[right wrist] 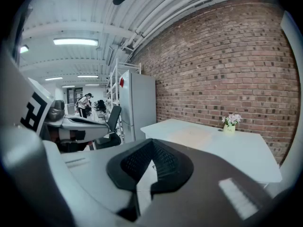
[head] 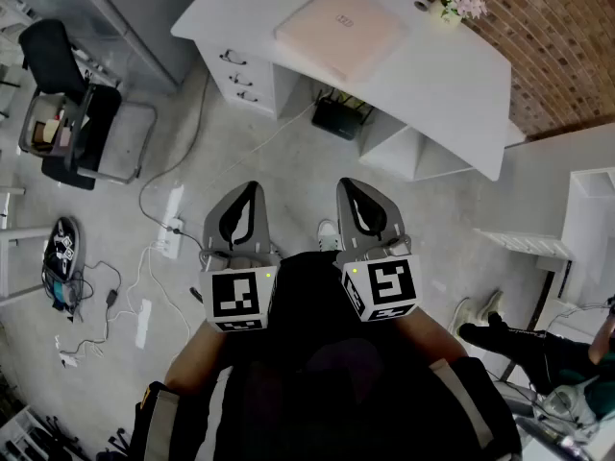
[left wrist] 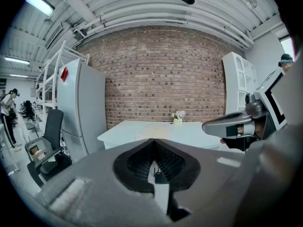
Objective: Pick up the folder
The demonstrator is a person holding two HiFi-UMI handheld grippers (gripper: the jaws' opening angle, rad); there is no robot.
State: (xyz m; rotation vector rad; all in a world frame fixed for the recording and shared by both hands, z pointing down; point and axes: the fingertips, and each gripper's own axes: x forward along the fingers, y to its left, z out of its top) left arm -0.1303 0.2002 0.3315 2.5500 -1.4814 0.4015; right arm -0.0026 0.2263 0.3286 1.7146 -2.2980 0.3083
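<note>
A pale pink folder lies flat on the white desk at the top of the head view, some way ahead of both grippers. The folder shows faintly on the desk top in the left gripper view, and the folder does too in the right gripper view. My left gripper and right gripper hang side by side over the floor, short of the desk. Both are shut and hold nothing. The left gripper and right gripper point toward the desk.
A small pot of flowers stands at the desk's far edge. Drawers and a black router sit under the desk. A black office chair, a power strip with cables, a white shelf and another person's feet surround me.
</note>
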